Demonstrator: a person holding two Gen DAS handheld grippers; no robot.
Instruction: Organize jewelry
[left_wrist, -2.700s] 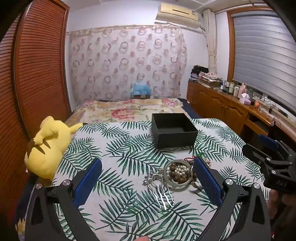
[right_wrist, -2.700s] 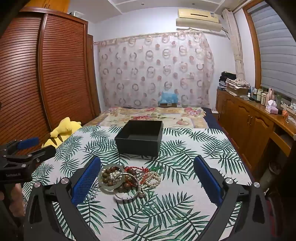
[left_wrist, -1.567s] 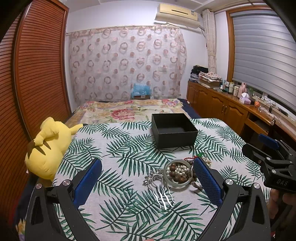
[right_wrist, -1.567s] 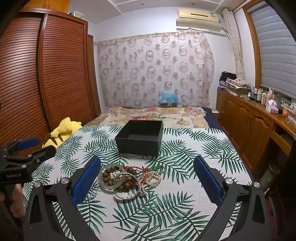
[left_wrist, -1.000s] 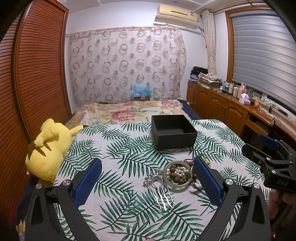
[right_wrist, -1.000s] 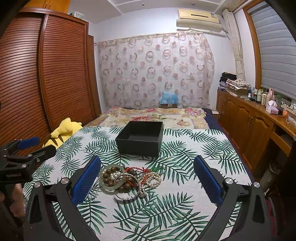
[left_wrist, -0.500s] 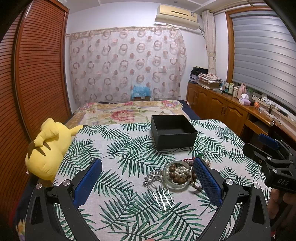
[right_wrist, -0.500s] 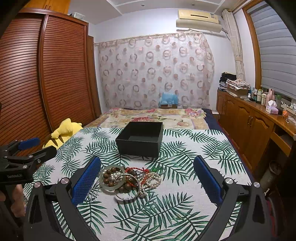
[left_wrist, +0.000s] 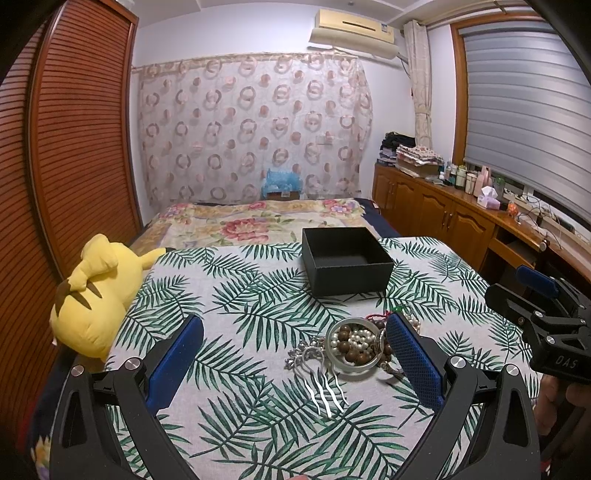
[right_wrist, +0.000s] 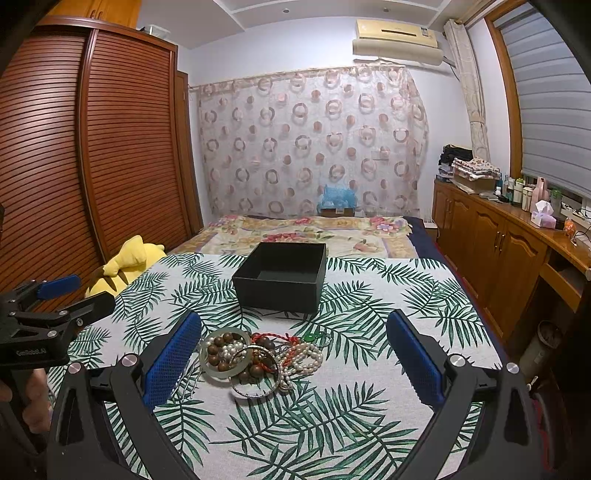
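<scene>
A heap of jewelry (right_wrist: 258, 356) lies on the palm-leaf cloth: a pale bangle (right_wrist: 223, 354) around brown and pearl beads, a silver bangle (right_wrist: 255, 387), a red cord, a pearl strand (right_wrist: 303, 356). In the left wrist view the same heap (left_wrist: 356, 343) sits beside a silver hair comb (left_wrist: 321, 380). Behind it stands an open, empty black box (left_wrist: 347, 260) (right_wrist: 282, 277). My left gripper (left_wrist: 295, 362) hovers open, the heap by its right finger. My right gripper (right_wrist: 293, 356) hovers open with the heap between its fingers, toward the left one.
A yellow plush toy (left_wrist: 92, 295) lies at the table's left edge. A bed with a floral cover (right_wrist: 303, 230) is behind the table, a wooden wardrobe (right_wrist: 92, 147) on the left and wooden cabinets (right_wrist: 509, 243) on the right.
Both views have shifted only slightly; the box and heap sit a little lower in frame. The jewelry has not moved and both grippers stay open.
</scene>
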